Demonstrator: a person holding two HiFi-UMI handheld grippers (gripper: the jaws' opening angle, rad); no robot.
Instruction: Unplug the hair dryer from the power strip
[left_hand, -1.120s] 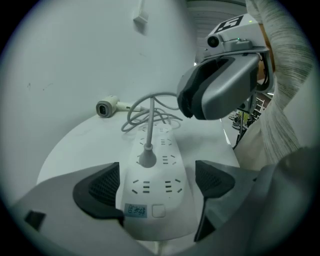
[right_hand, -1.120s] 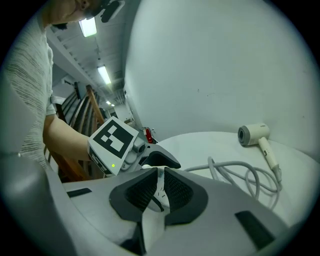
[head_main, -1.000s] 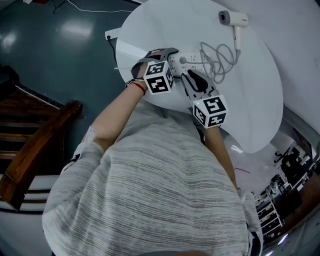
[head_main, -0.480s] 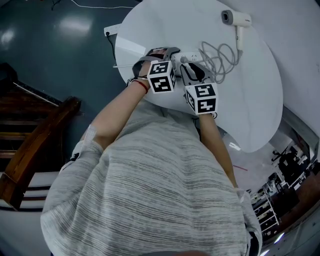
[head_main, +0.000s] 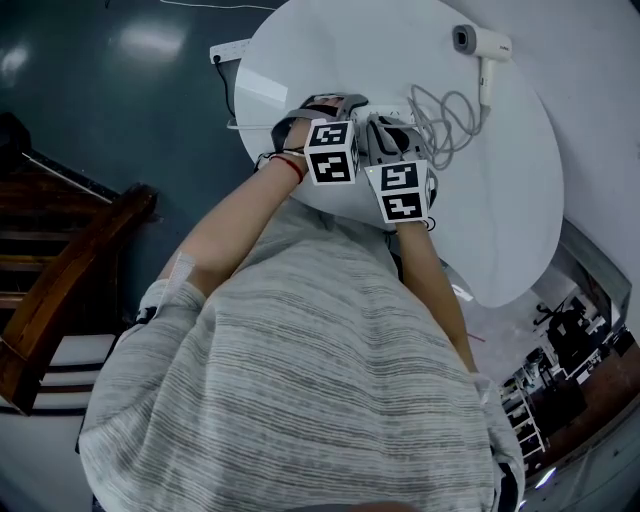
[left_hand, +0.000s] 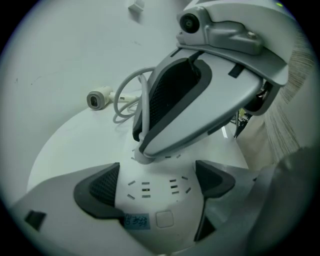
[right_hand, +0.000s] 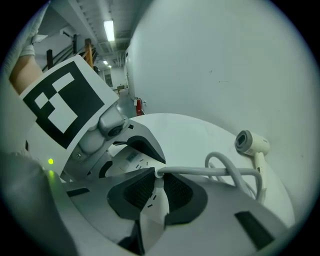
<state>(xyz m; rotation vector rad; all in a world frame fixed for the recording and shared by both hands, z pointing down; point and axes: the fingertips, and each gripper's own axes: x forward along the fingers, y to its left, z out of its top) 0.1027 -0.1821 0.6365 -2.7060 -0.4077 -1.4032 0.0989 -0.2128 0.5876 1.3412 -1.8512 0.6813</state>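
**Head view.** You are holding the left tool (head_main: 345, 108) and the right tool (head_main: 385, 125) side by side, tips nearly meeting, over the near part of the round white counter (head_main: 520, 200). What they are working on is lying hidden beneath them. Beyond the right tool the grey cable (head_main: 450, 115) is looping loosely. Well past it the white hair dryer (head_main: 482, 45) is lying on its side.

**Left gripper view.** You are clamping the left tool across the end of the power strip (left_hand: 150, 207). Both pads (left_hand: 97, 187) are pressing on its long sides, pinning it down. Just ahead of this tool, the right tool's tips are sitting round the plug (left_hand: 142, 157), which is looking fully seated in its socket. Between the pads, a pale blue sticker (left_hand: 136, 220) is carrying writing too small to read, beside a square switch (left_hand: 163, 218).

**Right gripper view.** The right tool's jaws have just been closing. They are now standing narrow with the plug between them, pads touching its sides. The cable is running off from the tip toward the hair dryer. No brand is showing on dryer or strip. The black-and-white squares on the left tool's marker cube (right_hand: 60, 107) are forming a pattern, not text.

**Progress, as a judgement.** You are steadying the strip and gripping the plug. The pull itself is not yet done.
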